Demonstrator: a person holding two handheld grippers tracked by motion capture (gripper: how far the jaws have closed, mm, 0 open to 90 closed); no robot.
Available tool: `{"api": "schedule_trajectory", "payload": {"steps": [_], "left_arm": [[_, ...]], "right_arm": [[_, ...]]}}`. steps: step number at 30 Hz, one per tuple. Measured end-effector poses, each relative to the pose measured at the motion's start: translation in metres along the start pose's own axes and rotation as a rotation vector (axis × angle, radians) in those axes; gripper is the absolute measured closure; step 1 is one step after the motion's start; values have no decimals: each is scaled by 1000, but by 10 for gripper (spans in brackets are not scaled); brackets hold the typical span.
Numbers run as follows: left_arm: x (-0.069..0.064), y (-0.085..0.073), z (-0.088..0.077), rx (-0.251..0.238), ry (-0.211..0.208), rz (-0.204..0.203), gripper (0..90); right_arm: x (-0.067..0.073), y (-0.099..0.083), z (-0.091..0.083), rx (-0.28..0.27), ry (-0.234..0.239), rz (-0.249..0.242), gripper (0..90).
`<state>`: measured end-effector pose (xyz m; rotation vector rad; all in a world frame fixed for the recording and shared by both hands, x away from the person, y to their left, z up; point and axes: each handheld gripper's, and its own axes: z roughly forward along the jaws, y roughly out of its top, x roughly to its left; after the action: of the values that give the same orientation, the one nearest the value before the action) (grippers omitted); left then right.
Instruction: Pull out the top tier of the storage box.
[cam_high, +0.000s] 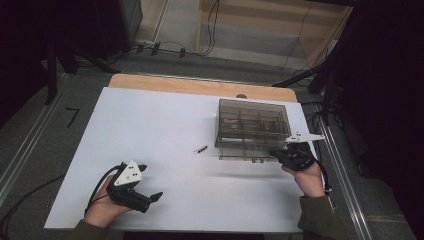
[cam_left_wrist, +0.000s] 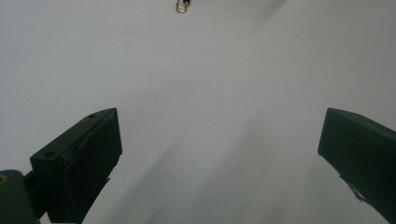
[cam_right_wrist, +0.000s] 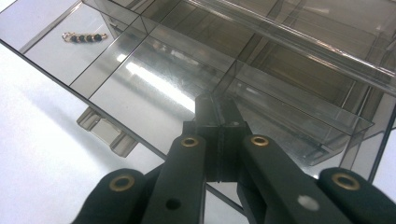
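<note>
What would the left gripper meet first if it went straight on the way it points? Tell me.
Probably the small beaded piece lying on the white table. The left gripper is open and aims along bare tabletop towards it; the line looks slightly off, so it may pass beside it.

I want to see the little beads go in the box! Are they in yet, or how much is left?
Not yet. The lid of the clear box looks lifted already, and the right gripper, shut, holds its front edge. The left gripper is open and empty. The bead string lies on the white table, apart from the box, so putting it in is probably what's left.
</note>
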<state>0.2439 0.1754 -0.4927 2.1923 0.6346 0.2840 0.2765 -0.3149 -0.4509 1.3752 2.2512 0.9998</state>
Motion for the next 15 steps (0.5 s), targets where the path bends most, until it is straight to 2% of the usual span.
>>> {"api": "schedule_trajectory", "payload": {"steps": [15], "left_arm": [[0, 0, 0, -1, 0, -3, 0]], "right_arm": [[3, -2, -2, 1, 5, -9, 878]]}}
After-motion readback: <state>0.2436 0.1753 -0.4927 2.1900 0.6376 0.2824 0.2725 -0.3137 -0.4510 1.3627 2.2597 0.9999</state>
